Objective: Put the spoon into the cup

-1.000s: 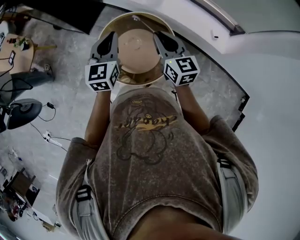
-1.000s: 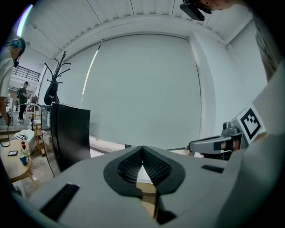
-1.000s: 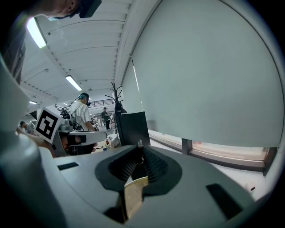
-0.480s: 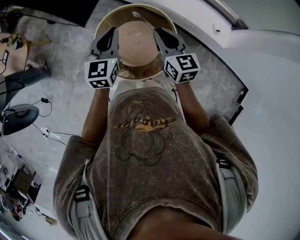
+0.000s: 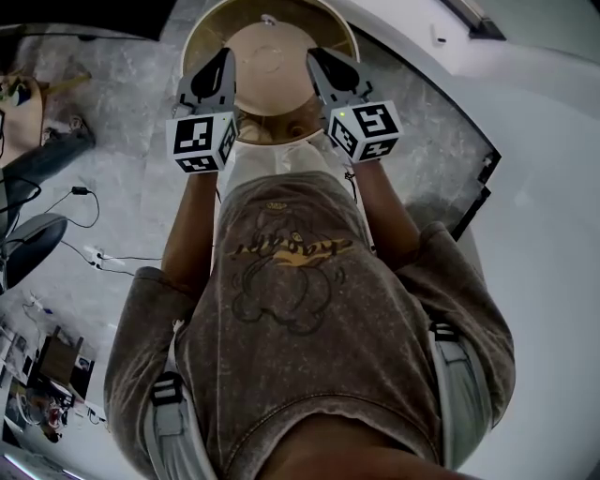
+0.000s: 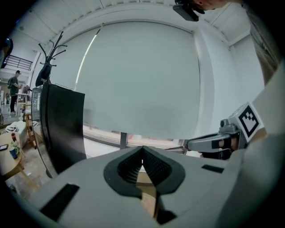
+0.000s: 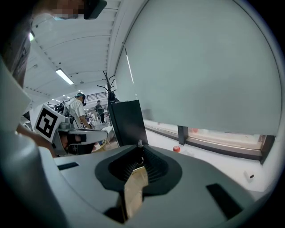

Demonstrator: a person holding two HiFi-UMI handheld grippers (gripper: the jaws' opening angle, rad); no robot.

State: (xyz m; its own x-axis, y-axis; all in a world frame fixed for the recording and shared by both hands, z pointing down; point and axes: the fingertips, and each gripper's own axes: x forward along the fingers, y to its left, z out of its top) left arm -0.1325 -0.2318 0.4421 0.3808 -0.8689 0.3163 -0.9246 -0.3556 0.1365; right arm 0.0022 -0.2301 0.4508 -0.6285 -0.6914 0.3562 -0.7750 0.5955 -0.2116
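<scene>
Left tongs [image 6: 142, 156] and right tongs [image 7: 139, 156] each clamp the rim of a round tan tray [image 5: 202, 39]. Their own views show only its thin edge between the pads. Head view alone shows the whole tray, with a small pale piece, perhaps the spoon [image 5: 267, 19], at its far rim.

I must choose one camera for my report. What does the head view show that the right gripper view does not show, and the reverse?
Only the head view: the whole round tan tray, and the printed front of the person's shirt. Only the right gripper view: a small red ball, a black panel, and people far behind. Both: the left gripper, the right gripper, and the tray's tan edge between the right one's fingers.
</scene>
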